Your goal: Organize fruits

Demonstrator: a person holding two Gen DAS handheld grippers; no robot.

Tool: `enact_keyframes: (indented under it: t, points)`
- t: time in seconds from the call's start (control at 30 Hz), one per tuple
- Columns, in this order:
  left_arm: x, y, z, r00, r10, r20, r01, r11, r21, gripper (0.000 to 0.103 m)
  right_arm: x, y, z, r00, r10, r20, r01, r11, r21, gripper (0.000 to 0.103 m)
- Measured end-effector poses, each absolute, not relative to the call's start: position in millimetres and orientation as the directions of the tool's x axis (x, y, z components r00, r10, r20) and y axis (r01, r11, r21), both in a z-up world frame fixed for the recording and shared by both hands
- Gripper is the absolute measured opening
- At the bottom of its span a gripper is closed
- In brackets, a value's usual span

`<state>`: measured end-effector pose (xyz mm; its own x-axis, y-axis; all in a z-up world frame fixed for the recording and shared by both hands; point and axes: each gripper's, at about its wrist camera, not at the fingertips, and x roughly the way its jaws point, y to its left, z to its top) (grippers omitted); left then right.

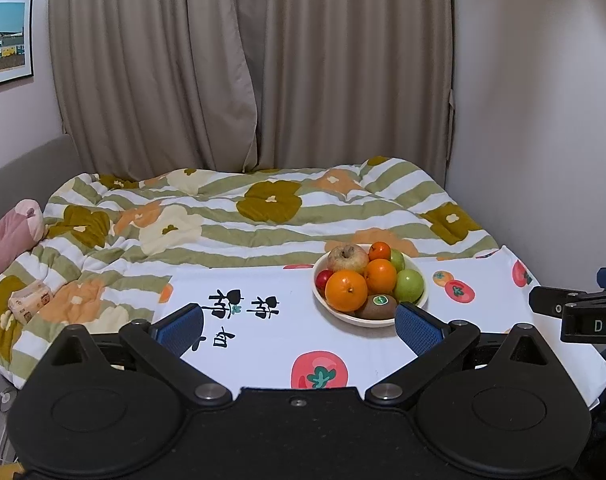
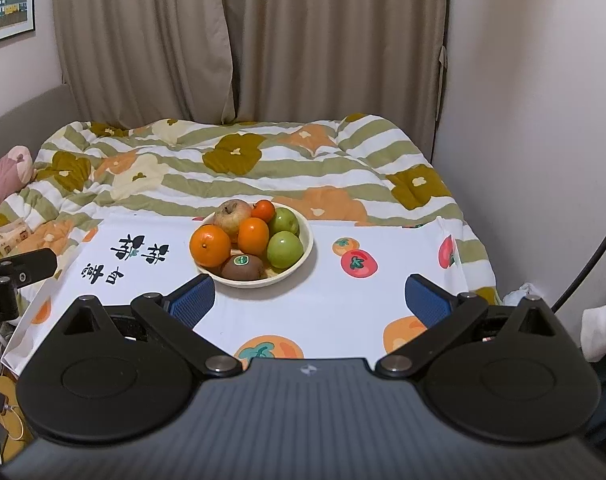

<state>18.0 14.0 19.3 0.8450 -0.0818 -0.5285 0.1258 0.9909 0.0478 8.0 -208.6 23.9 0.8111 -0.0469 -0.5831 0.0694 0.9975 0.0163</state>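
A cream bowl [image 1: 421, 303] [image 2: 307, 246] stands on a white printed cloth [image 1: 263, 344] [image 2: 343, 300]. It holds a big orange [image 1: 346, 290] [image 2: 210, 245], a smaller orange [image 1: 380, 276] [image 2: 253, 236], a tangerine [image 1: 379, 251] [image 2: 263, 210], a pale apple [image 1: 347, 258] [image 2: 232, 213], two green apples [image 1: 408, 285] [image 2: 285, 249], a kiwi with a sticker [image 1: 379, 306] [image 2: 243, 267] and a small red fruit [image 1: 323, 279]. My left gripper [image 1: 299, 326] is open and empty, near the bowl's front. My right gripper [image 2: 309, 300] is open and empty, in front of the bowl.
The cloth lies on a bed with a flowered striped quilt [image 1: 223, 216] [image 2: 223, 160]. A pink cushion [image 1: 7, 236] and a tissue pack [image 1: 29, 300] lie at the left. Curtains [image 1: 243, 60] hang behind, a wall [image 1: 543, 120] at the right. The other gripper's body [image 1: 583, 312] shows at the right edge.
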Motion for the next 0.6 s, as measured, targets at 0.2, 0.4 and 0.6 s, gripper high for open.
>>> enact_keyframes:
  t: [0.2,0.4,0.6]
  points:
    - [16.3,16.1,19.1,0.845,-0.085,-0.528,0.128,0.991,0.045,0.103,4.3,-206.1,24.7,0.81,-0.058,-0.583,0.084,0.996,0.018,0.103]
    - [17.3,17.5,19.2,0.84,-0.092,-0.535,0.128,0.991,0.03,0.103,2.5,-202.1,24.9,0.803,-0.07,-0.592,0.095,0.995,0.011,0.103]
    - [17.3,19.4,19.7,0.841,-0.098,-0.533,0.135,0.99,0.032,0.103,0.3,-198.7,24.5,0.797,-0.075,-0.599,0.1,0.995,0.008,0.103]
